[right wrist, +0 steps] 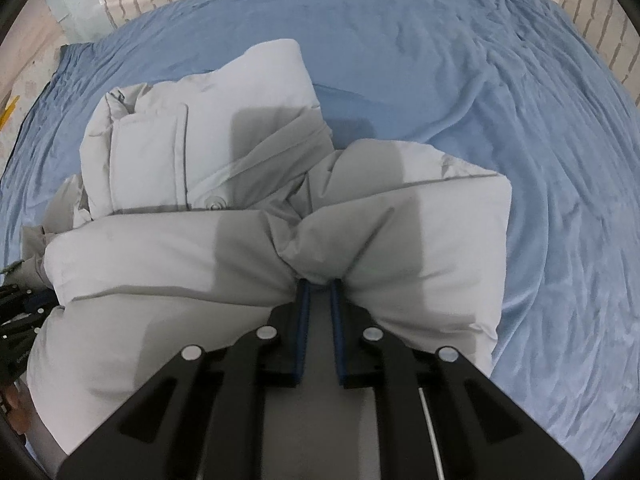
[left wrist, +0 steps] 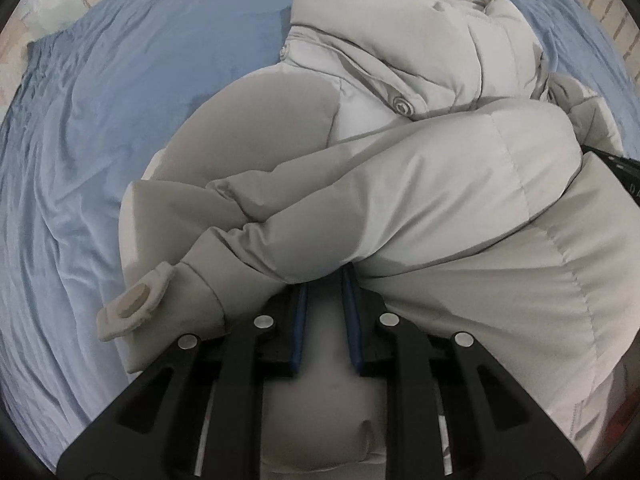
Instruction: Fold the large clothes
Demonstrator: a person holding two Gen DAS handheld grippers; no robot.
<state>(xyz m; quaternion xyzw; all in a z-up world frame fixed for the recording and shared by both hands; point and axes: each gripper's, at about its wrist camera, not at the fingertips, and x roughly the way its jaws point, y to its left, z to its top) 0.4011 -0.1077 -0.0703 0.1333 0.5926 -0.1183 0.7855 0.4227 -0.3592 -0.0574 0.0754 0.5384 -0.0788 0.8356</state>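
A big, puffy grey coat lies on a bed with a blue sheet. In the left wrist view the coat fills the middle and the 3 o'clock side, its collar is up at 12 o'clock, and a sleeve lies across the front with its cuff tab near 8 o'clock. The left gripper has its two blue pads nearly together, and they pinch a fold of the coat's near edge. In the right wrist view the right gripper is squeezed tight on a bunched bit of the coat, which puckers right at its tips. Bare sheet spreads from 12 to 4 o'clock. The sleeves look already tucked in over the front, so I think the fold is about half done. The bottom part, held by both grippers, is not yet folded up toward the collar. After that the coat may need patting flat.
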